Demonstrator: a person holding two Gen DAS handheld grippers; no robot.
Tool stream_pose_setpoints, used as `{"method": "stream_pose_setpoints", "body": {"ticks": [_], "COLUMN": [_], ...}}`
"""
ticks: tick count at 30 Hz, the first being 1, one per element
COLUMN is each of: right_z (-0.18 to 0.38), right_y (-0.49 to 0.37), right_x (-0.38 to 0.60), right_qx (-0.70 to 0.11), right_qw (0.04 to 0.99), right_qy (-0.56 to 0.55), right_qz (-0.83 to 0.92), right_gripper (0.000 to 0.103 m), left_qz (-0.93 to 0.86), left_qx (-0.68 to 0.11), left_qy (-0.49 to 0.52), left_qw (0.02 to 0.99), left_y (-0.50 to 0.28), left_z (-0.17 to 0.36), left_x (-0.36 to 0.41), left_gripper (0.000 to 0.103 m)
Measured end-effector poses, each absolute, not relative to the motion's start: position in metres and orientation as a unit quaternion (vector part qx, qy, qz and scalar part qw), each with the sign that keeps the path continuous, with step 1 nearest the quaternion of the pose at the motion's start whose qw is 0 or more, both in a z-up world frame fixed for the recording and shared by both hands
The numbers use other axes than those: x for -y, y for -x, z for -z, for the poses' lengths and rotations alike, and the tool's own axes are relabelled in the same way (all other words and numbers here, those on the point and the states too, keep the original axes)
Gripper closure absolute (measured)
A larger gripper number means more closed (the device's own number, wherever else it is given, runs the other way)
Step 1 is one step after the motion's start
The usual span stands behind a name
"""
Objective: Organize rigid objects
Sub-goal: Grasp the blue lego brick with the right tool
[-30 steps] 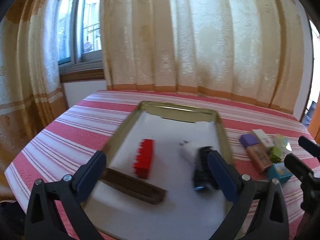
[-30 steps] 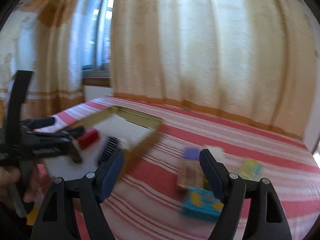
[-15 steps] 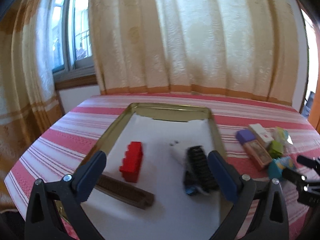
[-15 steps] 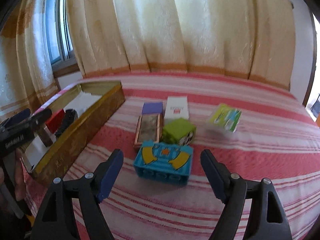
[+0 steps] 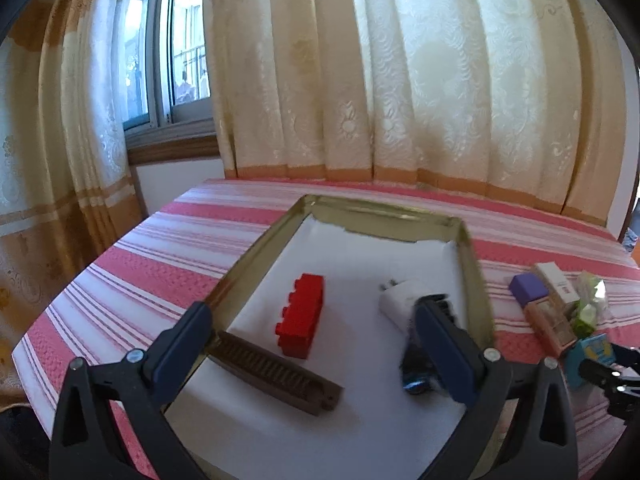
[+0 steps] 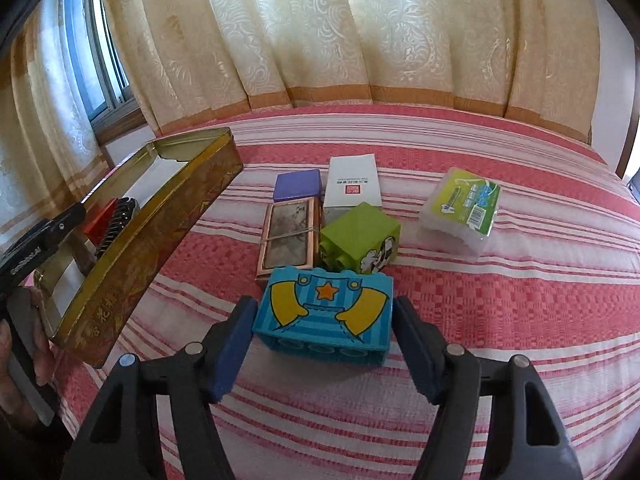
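The right gripper (image 6: 322, 344) is standing wide open, its pads flanking the blue block (image 6: 325, 314) on the striped cloth (image 6: 480, 320) without clearly touching it. Only the right view is showing the cluster behind: a green block (image 6: 360, 236), a framed case (image 6: 289, 236), a purple box (image 6: 298, 185), a white box (image 6: 352, 186) and a clear packet (image 6: 460, 208). The left view is looking into the tin (image 5: 256, 256), showing its contents plainly: a red block (image 5: 301, 322), a brown comb (image 5: 276, 372), a white plug (image 5: 400, 298) and a dark brush (image 5: 418, 360). The left gripper (image 5: 316, 346) is hanging open over the tin, gripping nothing.
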State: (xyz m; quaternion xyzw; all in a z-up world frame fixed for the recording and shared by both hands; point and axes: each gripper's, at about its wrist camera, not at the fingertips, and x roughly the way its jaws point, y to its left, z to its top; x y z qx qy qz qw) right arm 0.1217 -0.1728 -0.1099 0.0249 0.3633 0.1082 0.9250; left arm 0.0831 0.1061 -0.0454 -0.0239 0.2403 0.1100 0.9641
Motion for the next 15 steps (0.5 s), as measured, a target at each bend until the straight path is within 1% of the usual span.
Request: {"method": "stream_pose_setpoints", "body": {"ticks": [3, 7, 11, 15], "right_z": [0.105, 0.093, 0.081, 0.081], "right_y": [-0.113, -0.099, -0.091, -0.094], "right_x": [0.178, 0.191, 0.213, 0.228], "right_qx": [-0.338, -0.29, -0.239, -0.233], "right_qw": [0.935, 0.954, 0.97, 0.971], "right_qy": [-0.03, -0.03, -0.034, -0.042], "right_qz": [-0.106, -0.075, -0.031, -0.022], "right_gripper": [0.036, 0.037, 0.037, 0.037], "left_qz": [-0.086, -0.039, 0.001, 0.028], "left_qx": [-0.223, -0.213, -0.229, -0.27], "left_qy": [0.02, -0.017, -0.047, -0.055], "left_qw": [0.971, 0.976, 0.972, 0.961], "left_y": [-0.071, -0.063, -0.072, -0.093], "left_z": [0.037, 0.033, 0.038, 0.051], "left_x": [-0.086, -0.038, 0.005, 0.036], "left_gripper": [0.0, 0.0, 0.0, 0.0]}}
